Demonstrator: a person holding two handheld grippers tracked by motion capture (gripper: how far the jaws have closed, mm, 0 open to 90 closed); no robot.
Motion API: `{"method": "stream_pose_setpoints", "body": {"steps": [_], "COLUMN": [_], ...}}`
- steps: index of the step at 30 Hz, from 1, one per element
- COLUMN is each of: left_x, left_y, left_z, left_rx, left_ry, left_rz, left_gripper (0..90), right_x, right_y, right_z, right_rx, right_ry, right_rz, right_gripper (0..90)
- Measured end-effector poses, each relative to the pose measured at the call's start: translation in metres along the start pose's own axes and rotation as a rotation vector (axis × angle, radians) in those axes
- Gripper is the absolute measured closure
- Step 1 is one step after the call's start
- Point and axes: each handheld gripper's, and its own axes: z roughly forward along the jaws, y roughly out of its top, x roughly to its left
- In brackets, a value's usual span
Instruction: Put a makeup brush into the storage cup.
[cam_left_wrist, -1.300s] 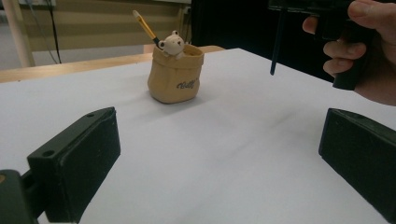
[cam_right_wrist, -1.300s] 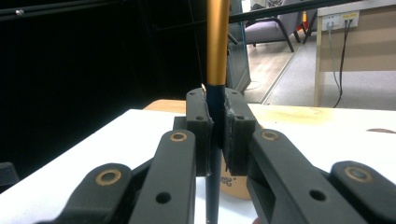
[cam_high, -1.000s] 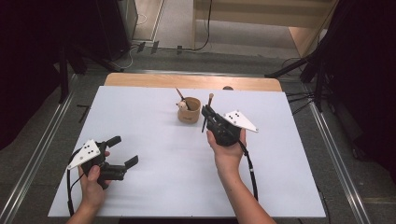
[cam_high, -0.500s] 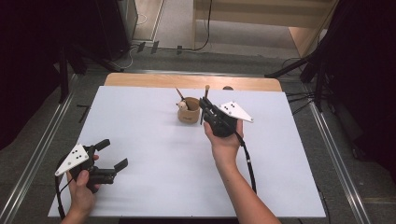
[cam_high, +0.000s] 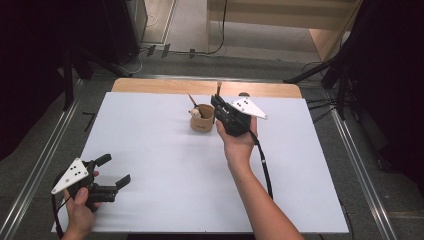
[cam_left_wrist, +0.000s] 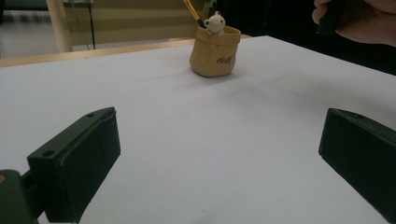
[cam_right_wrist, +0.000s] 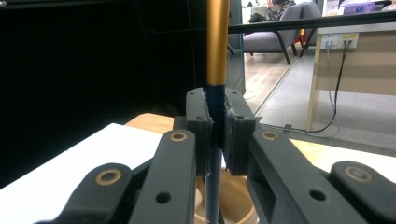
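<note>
A tan pot (cam_high: 202, 120) stands at the far middle of the white table (cam_high: 165, 165), with a small bear figure and one brush (cam_high: 192, 100) in it. My right gripper (cam_high: 218, 104) hovers right beside and above the pot, shut on a second brush (cam_high: 219, 88) held upright. The right gripper view shows the pads (cam_right_wrist: 200, 126) of the right gripper (cam_right_wrist: 216, 126) clamped on that brush's dark blue handle under its gold ferrule (cam_right_wrist: 217, 42), with the pot (cam_right_wrist: 236, 200) underneath. My left gripper (cam_high: 114, 171) rests low at the near-left corner, open and empty, facing the pot (cam_left_wrist: 215, 51).
A wooden strip (cam_high: 165, 86) runs along the table's far edge. Metal rails (cam_high: 45, 160) flank the table on the floor. The right gripper's cable (cam_high: 264, 167) trails over the table beside the forearm. The other hand (cam_left_wrist: 359, 21) appears at the top right of the left gripper view.
The right gripper has carried the brush farther across the table, up to the pot. The left hand has drawn back toward the near-left corner, its gripper still open.
</note>
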Motion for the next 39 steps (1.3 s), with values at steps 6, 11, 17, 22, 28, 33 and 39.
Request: {"method": "stream_pose_setpoints", "body": {"steps": [6, 11, 17, 22, 28, 33, 39], "left_x": [0.000, 0.000, 0.000, 0.000, 0.001, 0.001, 0.000], "left_y": [-0.002, -0.004, -0.004, -0.004, -0.004, -0.004, -0.005], "left_z": [-0.004, -0.005, -0.005, -0.005, -0.005, -0.005, -0.004], "left_rx": [0.007, 0.012, 0.009, 0.007, 0.006, 0.008, 0.007], "left_ry": [0.003, 0.006, 0.005, 0.003, 0.004, 0.000, -0.001], "left_rz": [0.003, 0.002, 0.002, 0.002, 0.000, 0.001, 0.002], "left_gripper": [0.0, 0.0, 0.0, 0.0, 0.0, 0.0, 0.0], "right_x": [-0.002, -0.004, -0.007, -0.010, -0.016, -0.017, -0.016], "right_y": [0.001, -0.001, -0.005, -0.010, -0.021, -0.028, -0.036], "right_z": [0.012, 0.022, 0.034, 0.043, 0.052, 0.056, 0.060], "right_rx": [-0.021, -0.027, -0.018, -0.007, 0.024, 0.053, 0.085], "right_ry": [0.012, 0.007, -0.001, -0.007, -0.010, -0.011, -0.014], "right_rz": [-0.026, -0.044, -0.044, -0.048, -0.029, -0.029, -0.043], "right_gripper": [84.3, 84.3, 84.3, 84.2, 84.3, 84.2, 84.2]}}
